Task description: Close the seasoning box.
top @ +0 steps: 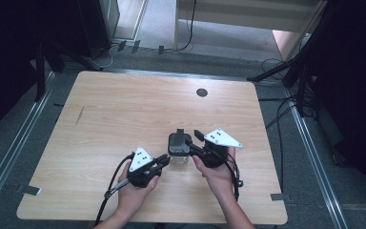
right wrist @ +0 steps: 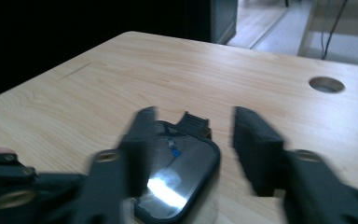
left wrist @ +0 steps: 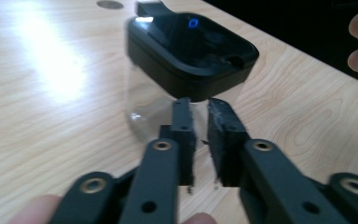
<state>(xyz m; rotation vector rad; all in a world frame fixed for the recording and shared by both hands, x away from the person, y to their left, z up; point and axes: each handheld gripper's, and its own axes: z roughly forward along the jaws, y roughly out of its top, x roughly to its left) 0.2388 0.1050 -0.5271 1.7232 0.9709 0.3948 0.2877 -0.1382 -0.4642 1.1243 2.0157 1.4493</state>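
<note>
The small clear-walled jar with a glossy black square lid [top: 179, 145] stands near the pale wooden counter's [top: 114, 114] front edge between narrowly parted left tongs [left wrist: 200, 122] and wide-open right tongs [right wrist: 193, 140] (light, rigid, probably slippery; grip the lid's sides).

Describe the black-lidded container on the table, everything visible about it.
The container is a small clear jar, glass or plastic by its look, standing upright near the table's front middle. Its glossy black, rounded-square lid is on, with a tab at the far edge and a small blue mark on top. The left hand-held gripper sits near its base, nearly closed; contact is unclear. The right hand-held gripper hangs open over the lid.
</note>
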